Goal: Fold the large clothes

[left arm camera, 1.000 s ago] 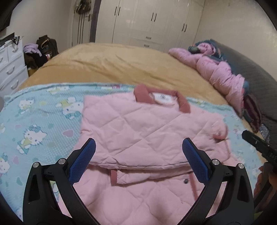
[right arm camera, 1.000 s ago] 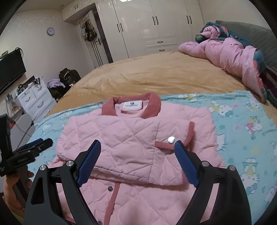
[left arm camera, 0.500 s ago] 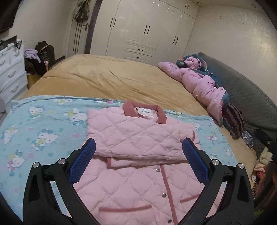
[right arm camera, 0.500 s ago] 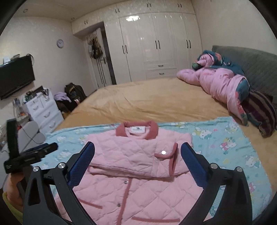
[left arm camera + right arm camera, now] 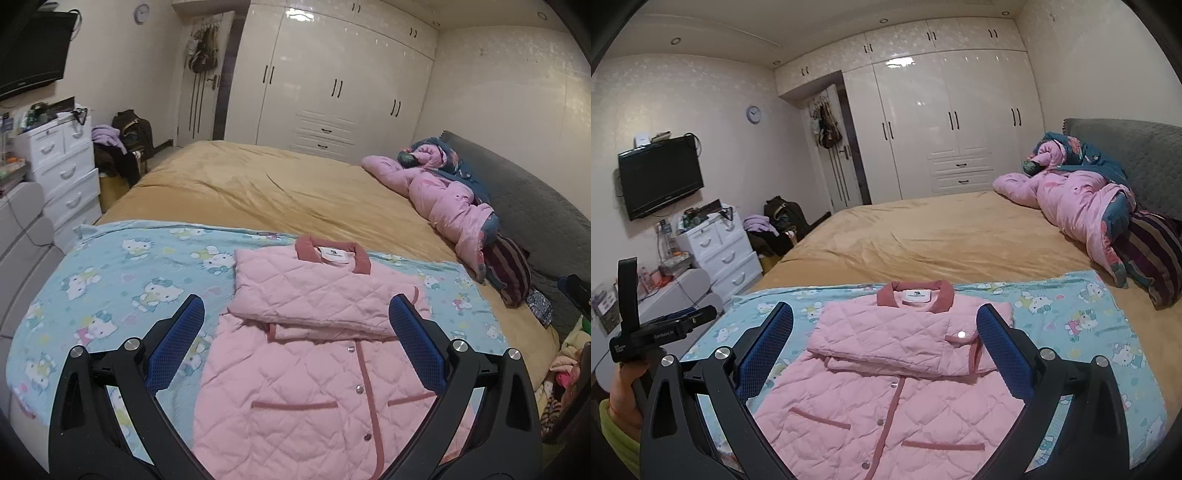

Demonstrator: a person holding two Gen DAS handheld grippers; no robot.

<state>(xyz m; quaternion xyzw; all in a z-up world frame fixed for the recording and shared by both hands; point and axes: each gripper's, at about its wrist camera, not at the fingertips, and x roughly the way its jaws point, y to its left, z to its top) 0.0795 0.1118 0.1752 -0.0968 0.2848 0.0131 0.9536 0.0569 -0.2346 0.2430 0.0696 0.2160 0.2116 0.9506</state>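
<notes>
A pink quilted jacket (image 5: 314, 369) with a darker pink collar lies flat on a blue cartoon-cat blanket (image 5: 122, 280). Its sleeves and top are folded across the chest. My left gripper (image 5: 296, 301) hangs open above the jacket's near half, nothing between its blue pads (image 5: 177, 343). The right wrist view shows the same jacket (image 5: 886, 398) on the blanket (image 5: 1071, 317). There my right gripper (image 5: 884, 310) is open wide and empty, also clear of the cloth. A hand (image 5: 624, 391) at the left edge holds the other gripper's black handle (image 5: 628, 295).
The blanket lies at the near end of a bed with a tan sheet (image 5: 277, 192). A bundled pink quilt (image 5: 439, 199) and a striped pillow (image 5: 509, 269) lie by the grey headboard at right. White drawers (image 5: 62, 166) stand left; a white wardrobe (image 5: 332, 92) is behind.
Both grippers have drawn back and risen away from the jacket, which now looks smaller and lies whole in view. The right jaws have widened slightly. The jacket has not moved.
</notes>
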